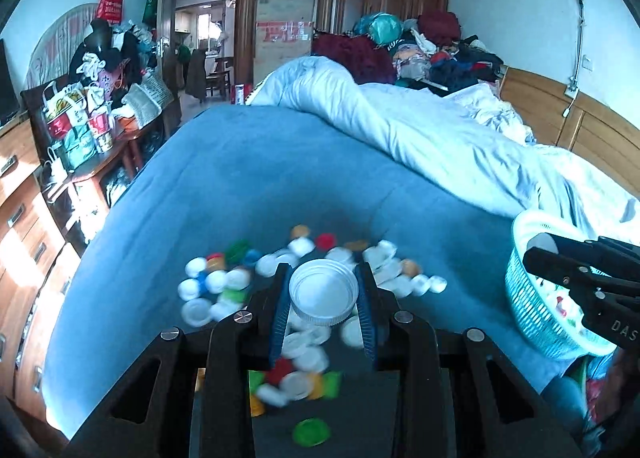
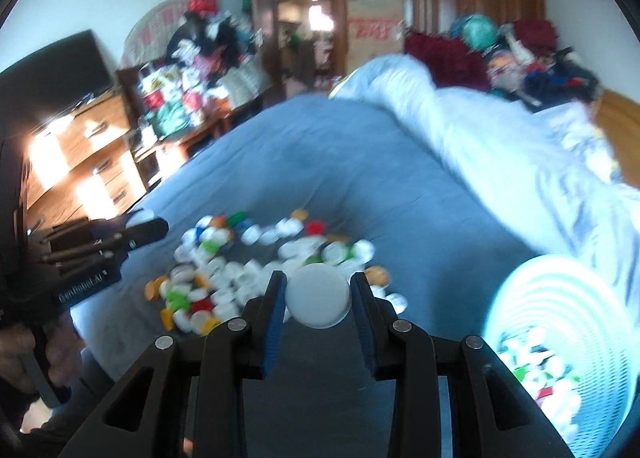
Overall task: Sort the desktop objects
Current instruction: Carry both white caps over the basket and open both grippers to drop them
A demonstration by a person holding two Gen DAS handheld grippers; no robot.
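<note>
My left gripper (image 1: 323,290) is shut on a large white screw cap (image 1: 323,292), held hollow side up above a heap of bottle caps (image 1: 240,278) on the blue bedsheet. My right gripper (image 2: 318,296) is shut on another white cap (image 2: 318,295), closed face toward the camera, over the same heap of caps (image 2: 224,270). The right gripper (image 1: 536,254) also shows at the right edge of the left wrist view, over a turquoise basket (image 1: 532,298). In the right wrist view the left gripper (image 2: 144,228) enters from the left, and the basket (image 2: 560,298) with several caps inside sits at lower right.
A rumpled pale duvet (image 1: 420,130) covers the far and right side of the bed. Wooden drawers (image 1: 24,218) and a cluttered side table (image 1: 92,126) stand along the left. A dark board (image 1: 340,410) with a green cap (image 1: 311,432) lies under the left gripper.
</note>
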